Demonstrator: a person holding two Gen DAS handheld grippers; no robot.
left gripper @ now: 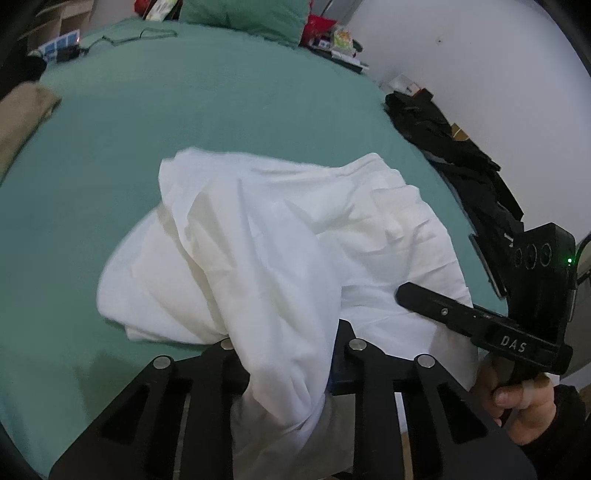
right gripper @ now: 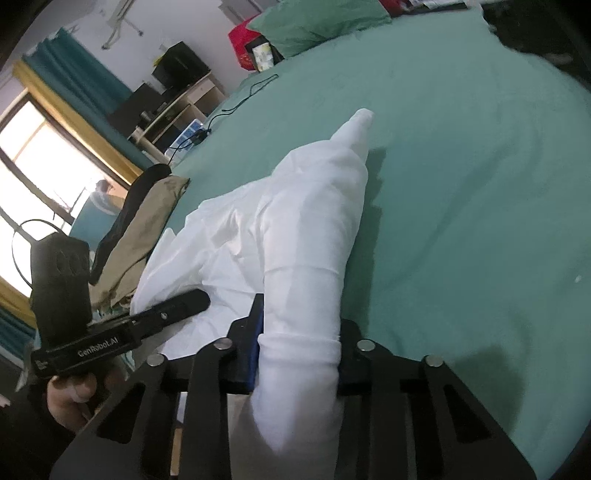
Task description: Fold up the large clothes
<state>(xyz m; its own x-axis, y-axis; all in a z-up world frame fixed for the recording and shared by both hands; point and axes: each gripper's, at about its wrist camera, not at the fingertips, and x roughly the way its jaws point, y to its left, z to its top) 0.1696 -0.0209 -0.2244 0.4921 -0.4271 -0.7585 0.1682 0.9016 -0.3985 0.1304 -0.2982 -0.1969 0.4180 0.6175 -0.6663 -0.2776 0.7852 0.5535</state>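
A large white garment [left gripper: 266,236] lies crumpled on the green bed sheet [left gripper: 221,110]. My left gripper [left gripper: 288,373] is shut on a bunched fold of it at the near edge. My right gripper [right gripper: 299,362] is shut on a rolled white part of the same garment [right gripper: 314,221], which stretches away over the bed. The right gripper also shows in the left wrist view [left gripper: 480,321] at the garment's right edge. The left gripper shows in the right wrist view [right gripper: 122,332] at the garment's left side.
Black clothes [left gripper: 454,147] lie along the bed's right edge by the white wall. A tan garment [right gripper: 140,243] lies at the left edge. A green pillow [left gripper: 243,14], a cable [left gripper: 140,35] and clutter sit at the head. Shelves [right gripper: 173,107] and a window [right gripper: 44,162] stand left.
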